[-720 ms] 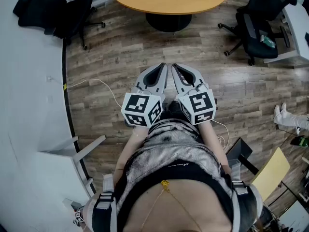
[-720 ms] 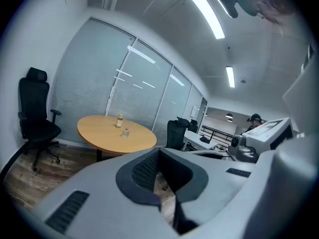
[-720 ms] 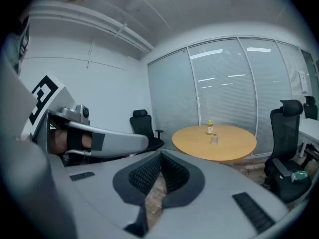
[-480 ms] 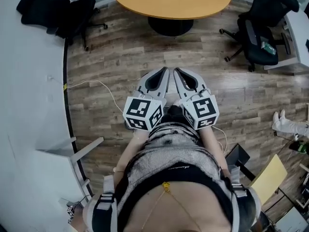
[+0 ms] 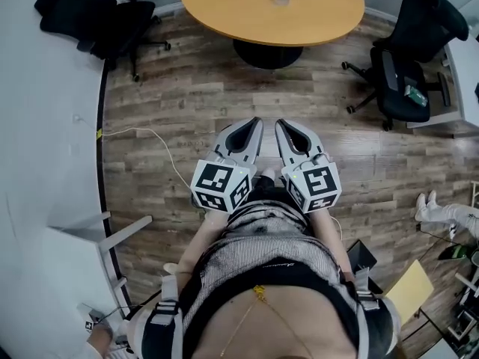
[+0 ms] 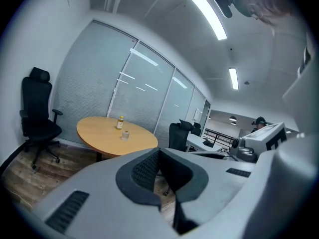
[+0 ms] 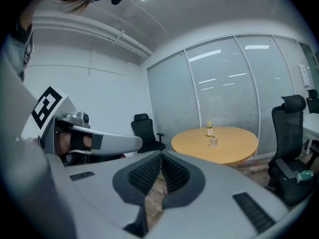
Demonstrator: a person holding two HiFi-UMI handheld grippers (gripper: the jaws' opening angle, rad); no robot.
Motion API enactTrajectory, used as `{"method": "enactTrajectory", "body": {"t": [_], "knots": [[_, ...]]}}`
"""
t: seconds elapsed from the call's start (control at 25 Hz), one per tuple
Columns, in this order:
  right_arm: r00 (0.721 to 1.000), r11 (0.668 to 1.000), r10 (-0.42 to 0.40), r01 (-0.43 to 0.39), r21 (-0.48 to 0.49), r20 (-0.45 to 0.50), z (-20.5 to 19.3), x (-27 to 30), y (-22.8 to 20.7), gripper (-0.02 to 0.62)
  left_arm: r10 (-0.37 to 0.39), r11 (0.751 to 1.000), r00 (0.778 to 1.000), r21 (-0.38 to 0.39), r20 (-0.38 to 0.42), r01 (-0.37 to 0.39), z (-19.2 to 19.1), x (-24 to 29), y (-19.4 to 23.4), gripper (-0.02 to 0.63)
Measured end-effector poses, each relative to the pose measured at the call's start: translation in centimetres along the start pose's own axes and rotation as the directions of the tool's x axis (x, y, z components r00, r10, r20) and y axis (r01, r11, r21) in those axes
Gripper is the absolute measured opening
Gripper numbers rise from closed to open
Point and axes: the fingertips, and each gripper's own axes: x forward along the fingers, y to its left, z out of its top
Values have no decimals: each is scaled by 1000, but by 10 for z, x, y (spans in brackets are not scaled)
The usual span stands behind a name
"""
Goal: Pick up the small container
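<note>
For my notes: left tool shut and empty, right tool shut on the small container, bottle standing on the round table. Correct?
Not quite. The right tool is shut on nothing: the right gripper view shows its jaws together and empty, with the small container standing on the round table beside the bottle. The left tool is shut and empty, as noted.

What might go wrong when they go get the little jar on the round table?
The left claw and right claw are both shut, so one must open first or it will just bump the small clear container. The yellow-capped bottle stands close behind it and might get knocked over. The white cable lies on the wooden floor before the round wooden table, a possible trip.
</note>
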Motion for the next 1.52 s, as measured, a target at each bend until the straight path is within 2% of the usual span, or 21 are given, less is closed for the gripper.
{"method": "enactTrajectory", "body": {"t": [0.32,0.64,0.96,1.52], "knots": [[1000,1000,18,-18,-3,6,5,17,-11,21,15,1000,1000,9,4,-15,11,14,13,21],[999,999,-41,41,-4,23,20,64,-35,21,-53,998,999,20,0,53,31,59,47,20],[993,993,-115,114,25,20,37,119,-71,21,-135,990,990,30,-39,136,56,115,85,20],[988,988,-152,152,28,13,57,184,-81,21,-187,982,979,24,-77,189,74,148,134,20]]}}
